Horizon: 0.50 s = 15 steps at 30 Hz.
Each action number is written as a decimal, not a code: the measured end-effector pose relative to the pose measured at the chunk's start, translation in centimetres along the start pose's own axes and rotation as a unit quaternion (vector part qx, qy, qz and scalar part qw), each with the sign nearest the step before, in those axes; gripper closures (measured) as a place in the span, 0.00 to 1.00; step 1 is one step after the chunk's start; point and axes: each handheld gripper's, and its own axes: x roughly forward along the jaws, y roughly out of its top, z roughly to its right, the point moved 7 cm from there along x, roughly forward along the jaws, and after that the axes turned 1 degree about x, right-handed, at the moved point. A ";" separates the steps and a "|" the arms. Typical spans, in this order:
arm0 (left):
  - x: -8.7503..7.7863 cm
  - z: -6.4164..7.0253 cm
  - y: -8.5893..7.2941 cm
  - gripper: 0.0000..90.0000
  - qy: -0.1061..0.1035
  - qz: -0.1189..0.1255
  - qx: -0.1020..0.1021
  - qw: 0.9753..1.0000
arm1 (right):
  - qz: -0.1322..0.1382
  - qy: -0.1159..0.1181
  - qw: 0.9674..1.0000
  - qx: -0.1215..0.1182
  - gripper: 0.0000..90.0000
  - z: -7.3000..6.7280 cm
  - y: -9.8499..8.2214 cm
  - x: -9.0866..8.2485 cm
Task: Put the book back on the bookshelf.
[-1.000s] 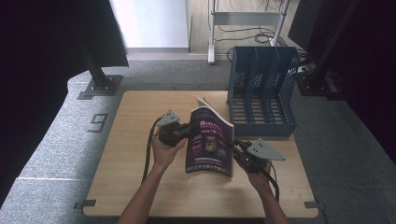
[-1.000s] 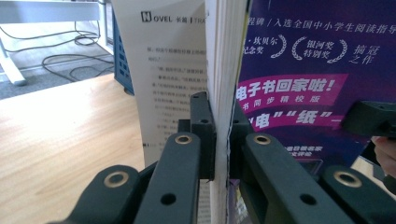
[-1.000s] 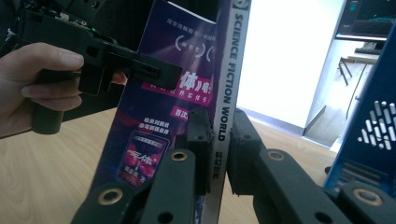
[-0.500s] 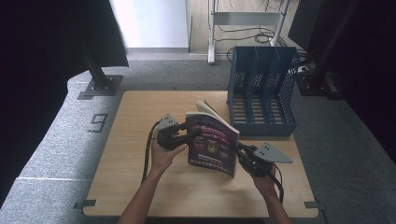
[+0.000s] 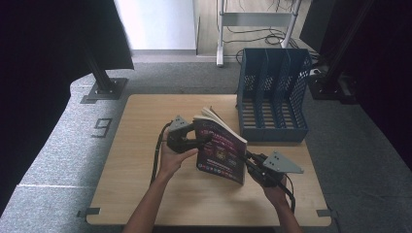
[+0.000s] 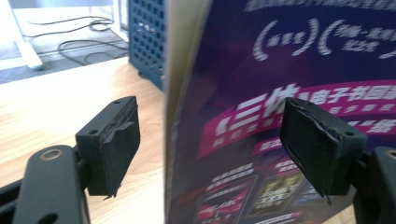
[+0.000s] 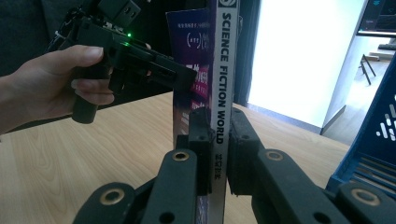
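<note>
Opening off the magazine (image 5: 221, 151), left hand-held gripper (image 6: 210, 144) has let go.

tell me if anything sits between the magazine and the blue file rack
Nothing visible does. The magazine, clamped at its spine by the right gripper, stands upright on bare table just left of the file rack, whose slots look empty.
</note>
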 end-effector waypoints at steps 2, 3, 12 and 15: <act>0.2 0.4 0.2 0.22 -0.007 0.002 0.009 1.000 | 0.001 0.001 1.000 0.002 0.90 0.0 0.0 0.0; 0.4 0.6 0.3 0.22 -0.012 0.002 0.012 1.000 | 0.001 0.001 1.000 0.002 0.90 0.1 0.0 0.0; 0.9 0.9 0.8 0.20 -0.026 0.004 0.006 1.000 | 0.001 0.002 1.000 0.004 0.90 0.3 -0.1 -0.2; 0.8 0.5 1.1 0.18 -0.026 0.008 0.002 1.000 | 0.000 0.003 1.000 0.002 0.90 0.2 -0.1 -0.2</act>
